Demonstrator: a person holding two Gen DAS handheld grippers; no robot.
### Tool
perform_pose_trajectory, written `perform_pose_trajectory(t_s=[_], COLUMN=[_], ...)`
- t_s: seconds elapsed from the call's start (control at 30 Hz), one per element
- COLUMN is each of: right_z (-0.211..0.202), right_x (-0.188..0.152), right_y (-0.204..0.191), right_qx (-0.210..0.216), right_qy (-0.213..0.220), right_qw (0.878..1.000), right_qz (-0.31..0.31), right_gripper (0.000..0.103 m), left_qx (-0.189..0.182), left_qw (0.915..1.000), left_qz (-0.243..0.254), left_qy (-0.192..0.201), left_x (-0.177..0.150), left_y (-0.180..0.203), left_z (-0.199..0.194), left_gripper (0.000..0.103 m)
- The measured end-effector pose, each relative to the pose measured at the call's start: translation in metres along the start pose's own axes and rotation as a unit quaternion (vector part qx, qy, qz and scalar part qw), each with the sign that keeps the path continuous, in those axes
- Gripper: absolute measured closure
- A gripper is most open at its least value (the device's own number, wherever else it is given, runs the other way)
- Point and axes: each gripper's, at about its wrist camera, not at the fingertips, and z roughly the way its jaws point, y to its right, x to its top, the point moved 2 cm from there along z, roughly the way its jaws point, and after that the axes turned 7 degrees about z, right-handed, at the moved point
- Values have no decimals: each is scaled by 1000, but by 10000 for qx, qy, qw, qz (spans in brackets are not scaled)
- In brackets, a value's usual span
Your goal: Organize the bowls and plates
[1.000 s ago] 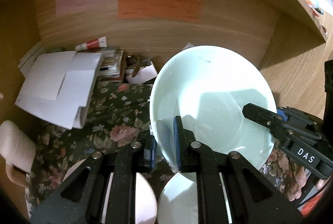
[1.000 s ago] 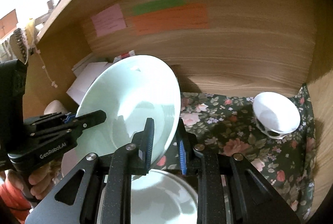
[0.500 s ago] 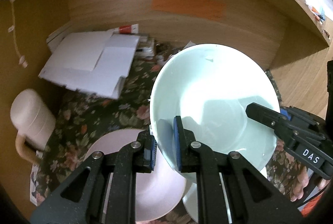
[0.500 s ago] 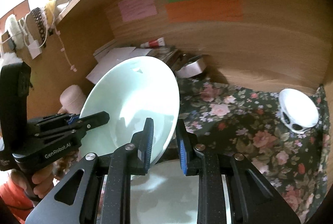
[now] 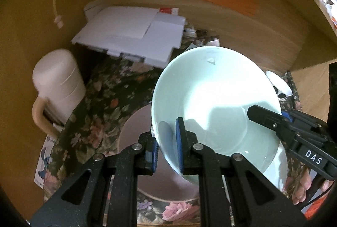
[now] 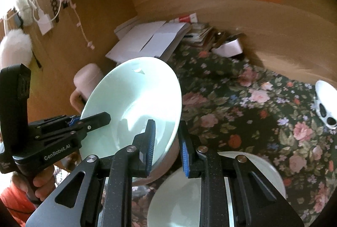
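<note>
A pale green bowl hangs tilted above the floral cloth, held from both sides. My left gripper is shut on its near left rim. My right gripper is shut on the opposite rim, and one of its fingers reaches inside the bowl. In the right wrist view the bowl fills the left half, with the left gripper clamped on its far edge. A pink plate lies right under the bowl. A pale plate lies beside it, under my right gripper.
A small white patterned bowl sits at the far right of the cloth. A cream lidded mug stands at the left wall. White papers and clutter are piled at the back. Wooden walls close in the left, back and right.
Both grippers have carried the green bowl leftward and a little down. It now hangs over the pink plate rather than the pale plates. The cream mug has come closer.
</note>
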Motion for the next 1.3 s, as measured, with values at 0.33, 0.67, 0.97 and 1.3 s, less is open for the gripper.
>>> perform_pose_trajectory(t_s=[0.33,0.67,0.97,1.3], right_z=[37,57,53,46], right_x=[-16,-25,-23,-24], right_y=[-8,-6,-6,-6], right_qx=[59,-18,-93,-94], right_qy=[-531,-887,-948,-872], right_qw=[9986,9960,9954,9960], right_qz=[3,34,-133,-182], right_gripper=[83,80,79,79], left_qx=[75,-55,-179,-81], left_qw=[9993,9983,9978,9982], left_qz=[-227,-314,-345,-264], left_qy=[-299,-489,-530,-526], left_x=[-27,-33,-32,-32], left_y=[-29,-40,-42,-40], left_z=[14,29,35,36], left_gripper=[89,89,89,89])
